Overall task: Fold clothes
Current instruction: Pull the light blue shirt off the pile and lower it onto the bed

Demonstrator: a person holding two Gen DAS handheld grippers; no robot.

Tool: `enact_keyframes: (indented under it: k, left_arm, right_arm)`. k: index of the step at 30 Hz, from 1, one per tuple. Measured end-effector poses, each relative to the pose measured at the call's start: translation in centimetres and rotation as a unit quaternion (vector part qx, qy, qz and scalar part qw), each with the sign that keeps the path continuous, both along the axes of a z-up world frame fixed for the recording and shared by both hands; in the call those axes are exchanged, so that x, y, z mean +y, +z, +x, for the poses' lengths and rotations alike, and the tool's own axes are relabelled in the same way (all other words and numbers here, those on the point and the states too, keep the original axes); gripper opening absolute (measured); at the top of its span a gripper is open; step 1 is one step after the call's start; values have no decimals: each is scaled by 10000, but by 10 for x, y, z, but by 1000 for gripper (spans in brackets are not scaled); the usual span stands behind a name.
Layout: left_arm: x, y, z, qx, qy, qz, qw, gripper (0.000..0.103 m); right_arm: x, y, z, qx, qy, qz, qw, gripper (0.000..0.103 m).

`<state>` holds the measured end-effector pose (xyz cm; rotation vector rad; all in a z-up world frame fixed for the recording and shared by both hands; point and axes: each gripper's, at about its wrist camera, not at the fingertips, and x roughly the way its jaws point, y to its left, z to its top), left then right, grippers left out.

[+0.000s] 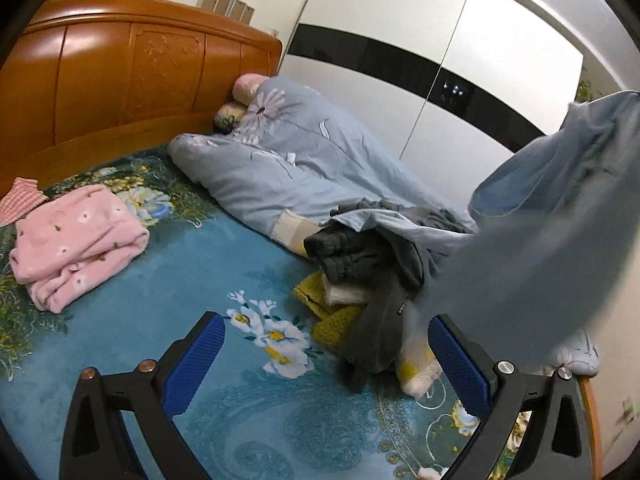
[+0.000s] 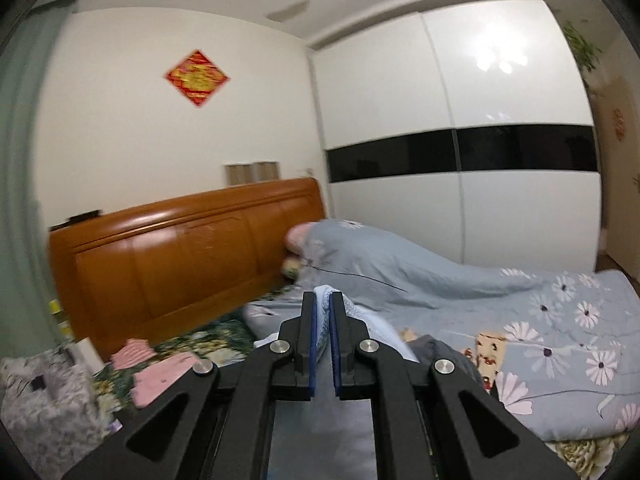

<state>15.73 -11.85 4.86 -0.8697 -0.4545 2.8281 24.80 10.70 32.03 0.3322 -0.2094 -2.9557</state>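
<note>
Right now my right gripper (image 2: 323, 304) has its two blue pads pinched together on a fold of light blue cloth (image 2: 344, 310), which pokes out above and to the right of the tips, in the lower middle of that view. In my left wrist view the same pale blue garment (image 1: 560, 220) hangs blurred down the right side of the frame, its lower edge trailing just beside my right-hand blue pad. My left gripper (image 1: 326, 344) stands wide apart with nothing between the pads, over the blue flowered bedspread (image 1: 168, 280). Just beyond it, at centre right, lies a heap of dark grey clothes (image 1: 360, 264) on something yellow (image 1: 328, 320). A folded pink garment (image 1: 76, 240) sits at left. A grey-blue quilt (image 1: 304, 160) is bunched against the wooden headboard (image 1: 120, 68), upper left, and the white wardrobe (image 1: 440, 40) fills the upper right.
</note>
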Motion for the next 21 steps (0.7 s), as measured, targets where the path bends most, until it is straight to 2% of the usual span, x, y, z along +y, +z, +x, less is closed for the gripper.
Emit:
enact_keyframes:
  k: [2,3,6,8,10,11,12,14,19,21]
  left_arm:
    - [-2,1,7,4,-4,-24,10000,103]
    - [-3,1,10,-9,-8,-33,10000,103]
    - [-1,-1,15,-125,-72,-85,9999,103]
    - [3,-5,17,-212,-141,-176,9995,103]
    - [9,-12,19,-317,-236,-273,9988,103]
    - [13,-16,20,-387,-290,-308,9984,103]
    - [17,-21,19,-466,-340,-328,9978,103]
    - [25,-32,16,-673,-427,-330,9963,103]
    - [40,-62,0,-1436,-401,-229,9886,103]
    - [43,-75,-8,-1685,-416,-35,9848,103]
  right_arm:
    - [-11,-9,15,28,32,282,9996,6]
    - [-13,-20,15,-109,-14,418,9991,5]
    - [-2,-66,4,-797,-240,549,9950,6]
    - [15,-107,-10,-1370,-561,616,9871,6]
    - [54,-159,-12,-2138,-927,423,9716,6]
    - [70,-194,-12,-2625,-1144,441,9571,6]
    - [81,-218,-15,-2931,-1314,500,9457,6]
    - [101,-271,-6,-3622,-1402,360,9208,6]
    - [106,-356,25,-4599,-1160,-154,8802,6]
    - [99,-370,31,-4786,-911,-157,8732,6]
